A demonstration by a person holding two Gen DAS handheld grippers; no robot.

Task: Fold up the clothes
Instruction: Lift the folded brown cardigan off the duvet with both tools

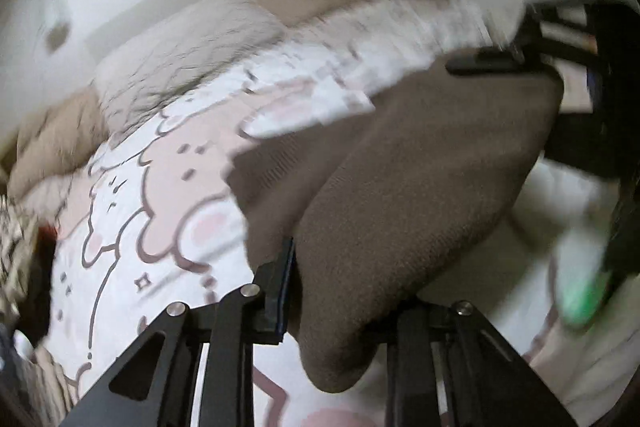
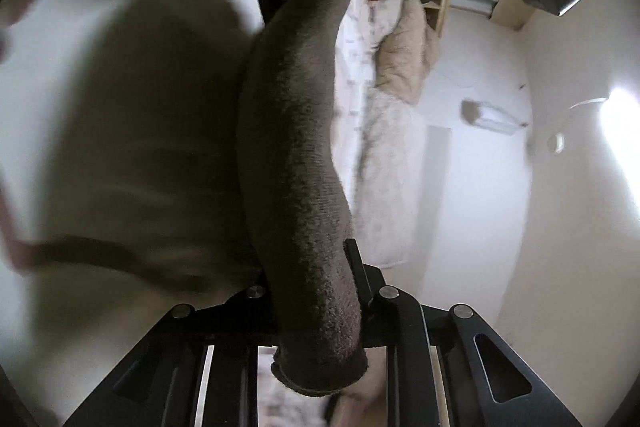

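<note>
Brown knit fabric garment (image 1: 400, 163) is pinched in your left gripper (image 1: 320, 291) & right gripper (image 2: 316, 307), stretched between them, lifted above the white cartoon-print bedsheet (image 1: 132, 227). No fold visible yet; whole folding job prob. left.

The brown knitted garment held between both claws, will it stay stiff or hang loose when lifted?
The brown knitted garment probably hangs floppy: it sags in a curve between the left claw and the right claw. Its fuzzy knit likely grips the pads, so slipping seems unlikely.
</note>
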